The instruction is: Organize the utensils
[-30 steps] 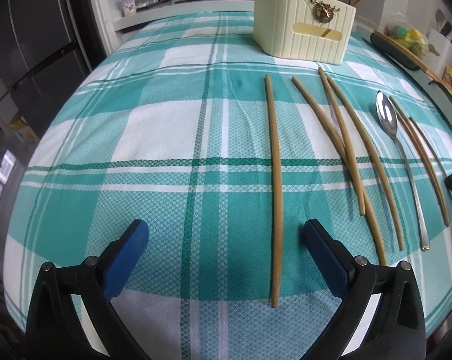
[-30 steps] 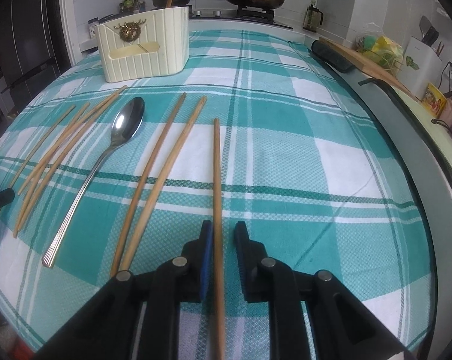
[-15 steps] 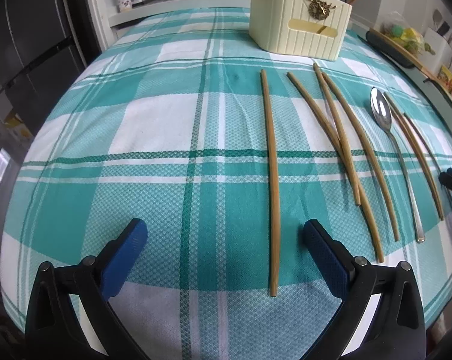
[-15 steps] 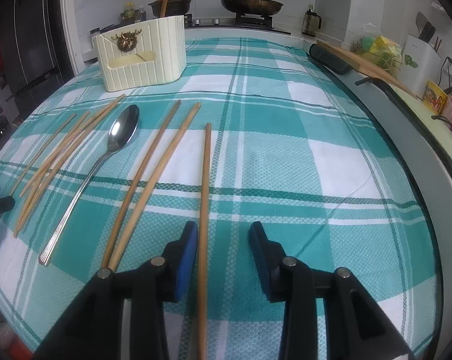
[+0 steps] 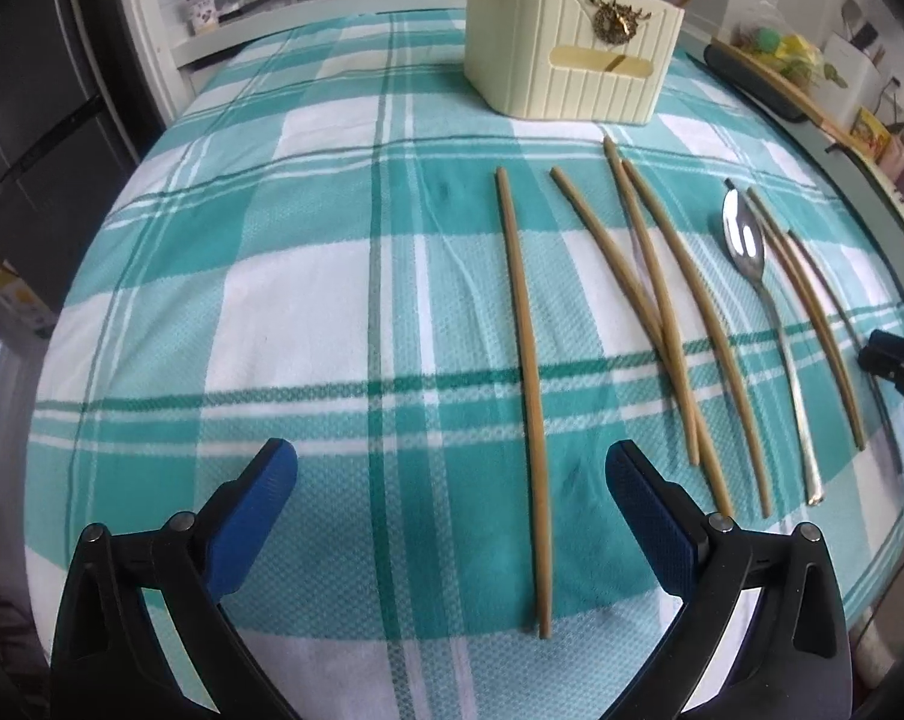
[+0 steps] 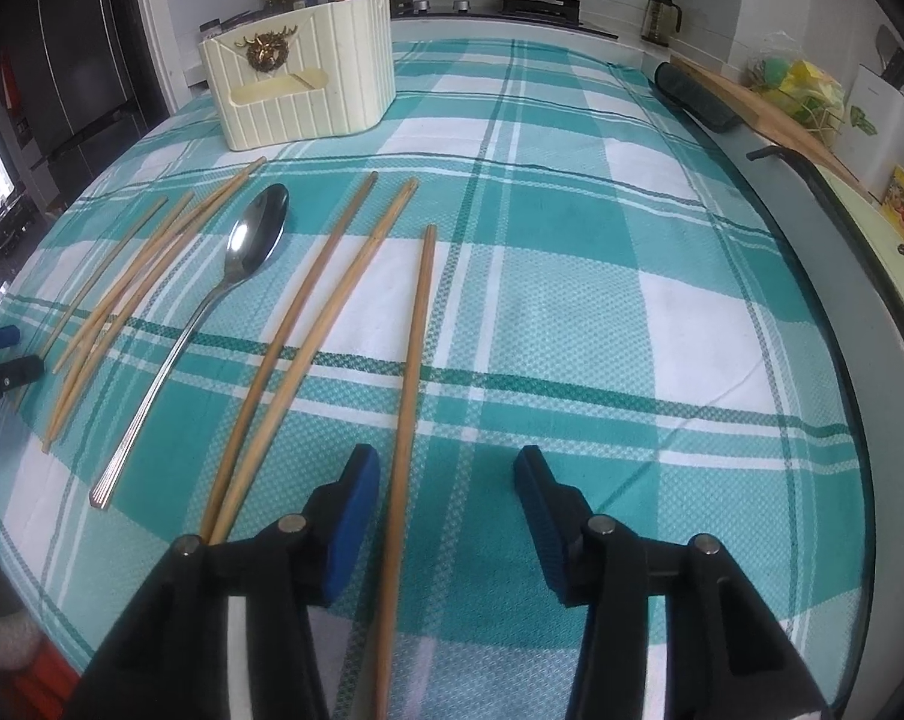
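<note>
My right gripper is spread wide, holding nothing. One lone chopstick lies flat on the teal plaid cloth between its fingers, close to the left pad. Left gripper is wide open and empty too, with another single chopstick lying on the cloth between its pads, nearer the right one. Out past that there's a crossed bunch of chopsticks, then the spoon with two more chopsticks just beside it. The cream utensil holder stands at the far end with one stick poking up out of it.
</note>
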Demonstrator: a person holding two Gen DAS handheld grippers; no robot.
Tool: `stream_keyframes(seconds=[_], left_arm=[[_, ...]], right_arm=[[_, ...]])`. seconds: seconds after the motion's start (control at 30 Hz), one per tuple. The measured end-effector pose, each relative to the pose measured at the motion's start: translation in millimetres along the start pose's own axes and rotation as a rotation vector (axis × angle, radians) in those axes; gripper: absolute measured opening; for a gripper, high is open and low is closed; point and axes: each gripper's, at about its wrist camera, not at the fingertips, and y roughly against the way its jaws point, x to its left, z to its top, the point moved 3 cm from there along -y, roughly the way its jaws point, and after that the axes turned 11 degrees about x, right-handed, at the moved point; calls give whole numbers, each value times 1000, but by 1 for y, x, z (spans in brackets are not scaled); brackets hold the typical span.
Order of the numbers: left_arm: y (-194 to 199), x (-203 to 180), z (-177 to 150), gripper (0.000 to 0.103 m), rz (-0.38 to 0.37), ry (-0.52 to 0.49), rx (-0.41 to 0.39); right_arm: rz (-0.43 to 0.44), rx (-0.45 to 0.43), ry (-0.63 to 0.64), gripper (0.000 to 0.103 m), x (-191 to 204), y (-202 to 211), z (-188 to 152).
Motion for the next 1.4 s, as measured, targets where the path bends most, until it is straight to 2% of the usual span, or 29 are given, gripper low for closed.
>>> stream_keyframes(seconds=[0.07,0.17,0.23,0.3,0.33,0.47,0.5,0.57,0.6,0.63,0.67,0.7,0.73,0.83,0.97,1.2,1.4], left_arm=[[4,0,19,102,-26,-16,-1],[-1,-4,47,100,-8,-56,12],[-11,-7,65,93,-14,-85,37],[-23,-8,79,79,-33,-94,86],[-29,-7,85,78,-42,-87,108],[-52,-6,104,74,-58,-64,193],[-55,-7,109,74,-41,-61,191],[-58,-11,117,72,-21,-71,189],[-59,-13,120,62,-5,-81,181],[-59,-16,123,57,1,-96,168],[-58,-19,125,40,-6,-108,161],[-57,-21,126,19,-10,-114,161],[-57,-22,127,9,-16,-116,163],[-52,-16,129,5,-52,-77,153],[-10,-8,122,4,-96,-29,38],[107,-1,93,4,-193,-3,-207],[175,-1,75,4,-211,2,-375]], right_arm=[[11,28,17,46,0,-2,7],[27,65,51,40,2,-7,21],[41,80,78,39,6,-11,35],[34,91,112,38,11,-18,50],[30,95,129,38,13,-21,58],[44,111,139,25,18,-31,90],[42,111,140,22,19,-33,97],[49,118,124,10,19,-39,109],[49,117,113,7,18,-40,114],[51,114,105,7,18,-42,118],[57,113,96,6,18,-43,121],[62,110,83,6,17,-43,123],[66,106,71,6,16,-43,125],[102,61,31,5,13,-35,126],[132,-32,-9,5,8,2,125],[166,-235,-16,5,5,102,108],[148,-423,7,5,13,179,83]])
